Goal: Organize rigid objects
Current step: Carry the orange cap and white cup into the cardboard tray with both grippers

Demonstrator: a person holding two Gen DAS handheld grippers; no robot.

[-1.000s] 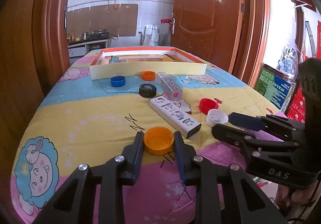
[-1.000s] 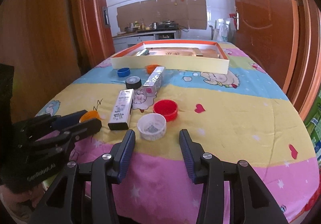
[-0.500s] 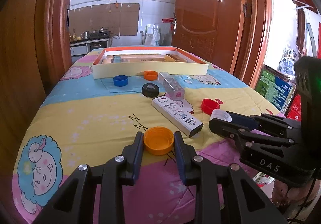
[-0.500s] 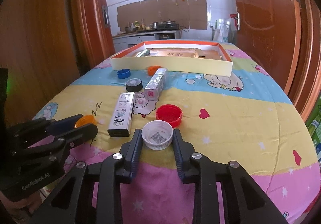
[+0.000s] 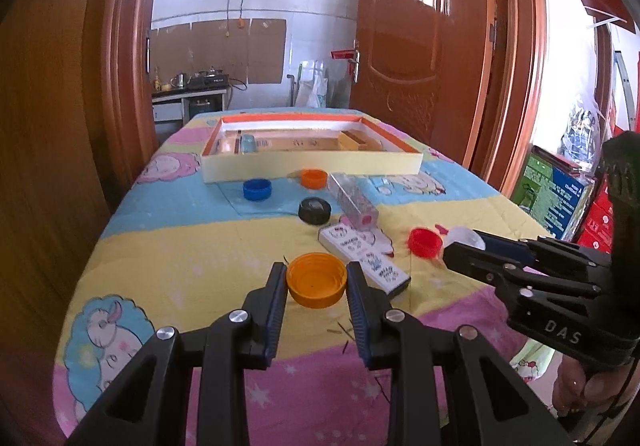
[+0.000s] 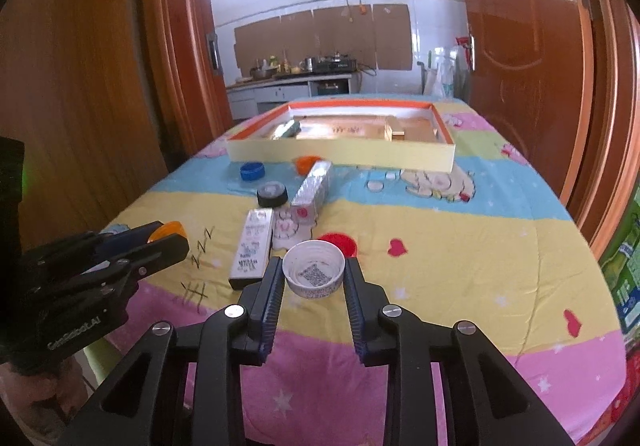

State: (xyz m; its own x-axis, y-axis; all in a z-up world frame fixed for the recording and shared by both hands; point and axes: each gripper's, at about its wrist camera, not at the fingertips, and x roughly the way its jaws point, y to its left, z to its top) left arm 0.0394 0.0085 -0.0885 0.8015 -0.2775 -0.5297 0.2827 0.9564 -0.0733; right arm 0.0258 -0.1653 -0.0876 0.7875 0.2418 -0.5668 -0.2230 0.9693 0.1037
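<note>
My left gripper [image 5: 316, 279] is shut on a large orange cap [image 5: 316, 282], open side up, over the pink front strip of the table. To its right, my right gripper [image 6: 314, 275] is shut on a white cap [image 6: 314, 266] with a printed code inside. In the left wrist view the right gripper [image 5: 460, 246] shows side-on with the white cap [image 5: 464, 237] at its tips. On the cloth lie a red cap [image 6: 338, 242], a white Hello Kitty box [image 5: 364, 260], a silvery box [image 5: 352, 202], a black cap [image 5: 315, 210], a blue cap [image 5: 257, 189] and a small orange cap [image 5: 314, 178].
A shallow cream tray with an orange rim [image 5: 312, 166] stands at the far end and holds a few boxes. Wooden doors flank the table on both sides. Cartons [image 5: 556, 194] are stacked off the table's right edge.
The right gripper moved forward around the white cap and shut on it. The left gripper has kept its hold on the orange cap.
</note>
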